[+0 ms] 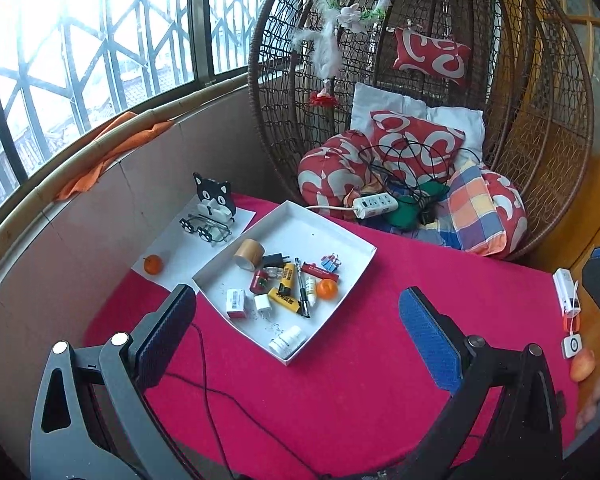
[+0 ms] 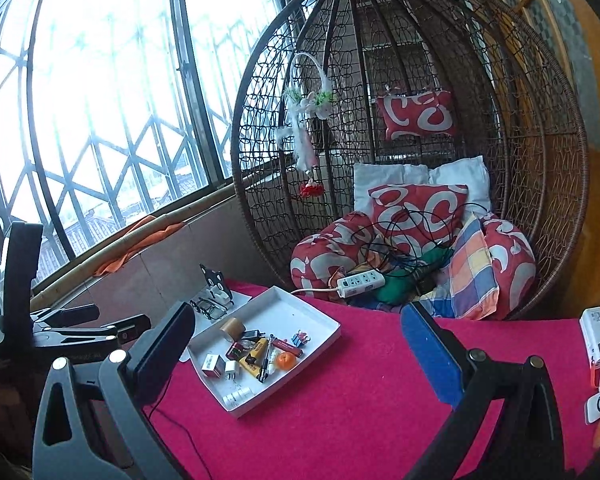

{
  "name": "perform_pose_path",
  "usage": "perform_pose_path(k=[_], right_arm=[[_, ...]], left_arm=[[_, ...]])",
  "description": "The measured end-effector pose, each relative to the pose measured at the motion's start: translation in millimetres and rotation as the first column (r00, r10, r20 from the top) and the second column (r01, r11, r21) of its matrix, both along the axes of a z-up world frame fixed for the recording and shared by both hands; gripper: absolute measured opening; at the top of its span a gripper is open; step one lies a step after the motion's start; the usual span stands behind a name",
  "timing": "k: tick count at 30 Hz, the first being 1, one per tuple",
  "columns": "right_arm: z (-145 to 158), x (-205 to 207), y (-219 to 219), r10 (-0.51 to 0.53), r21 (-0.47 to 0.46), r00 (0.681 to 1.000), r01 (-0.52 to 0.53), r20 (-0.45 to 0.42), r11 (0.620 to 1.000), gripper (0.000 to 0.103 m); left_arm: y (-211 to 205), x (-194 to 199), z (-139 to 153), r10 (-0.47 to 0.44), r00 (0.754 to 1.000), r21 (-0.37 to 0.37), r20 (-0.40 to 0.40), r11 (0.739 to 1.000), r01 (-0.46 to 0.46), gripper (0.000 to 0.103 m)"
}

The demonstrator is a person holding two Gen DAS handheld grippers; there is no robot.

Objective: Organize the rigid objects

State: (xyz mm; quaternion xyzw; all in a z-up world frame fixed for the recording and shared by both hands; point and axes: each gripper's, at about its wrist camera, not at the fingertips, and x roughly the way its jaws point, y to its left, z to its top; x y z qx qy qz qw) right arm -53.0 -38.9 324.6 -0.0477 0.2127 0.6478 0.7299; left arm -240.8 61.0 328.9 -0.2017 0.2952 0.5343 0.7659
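Observation:
A white tray (image 1: 342, 236) sits on the red tablecloth and holds several small items: a tape roll (image 1: 249, 254), yellow lighters (image 1: 286, 300), a red lighter (image 1: 320, 272), a pen (image 1: 302, 286), an orange (image 1: 326, 289), a white plug (image 1: 264, 307) and a white bottle (image 1: 287, 340). The tray also shows in the right wrist view (image 2: 320, 322). My left gripper (image 1: 300, 332) is open and empty, above the tray's near corner. My right gripper (image 2: 300, 356) is open and empty, farther back from the tray.
A second orange (image 1: 153, 265), glasses (image 1: 206, 229) and a cat-shaped stand (image 1: 214, 198) lie on white paper at the left. A power bank (image 1: 566, 292), a small white device (image 1: 572, 346) and a peach (image 1: 583, 364) lie at the right edge. A wicker chair (image 1: 540, 140) with cushions stands behind.

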Motion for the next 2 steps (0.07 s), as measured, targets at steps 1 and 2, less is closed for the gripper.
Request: perform_pose_path(k=[1, 2], right_arm=[[0.0, -0.2, -0.8, -0.001, 0.0, 1.0, 0.001, 0.002, 1.0, 0.103], [0.0, -0.4, -1.2, -0.002, -0.003, 1.0, 0.002, 0.003, 1.0, 0.103]], left_arm=[[-1.1, 1.3, 0.0, -0.004, 1.0, 0.0, -0.001, 1.0, 0.004, 0.102], [-2.2, 2.7, 0.1, -0.011, 1.0, 0.0, -0.002, 1.0, 0.011, 0.102]])
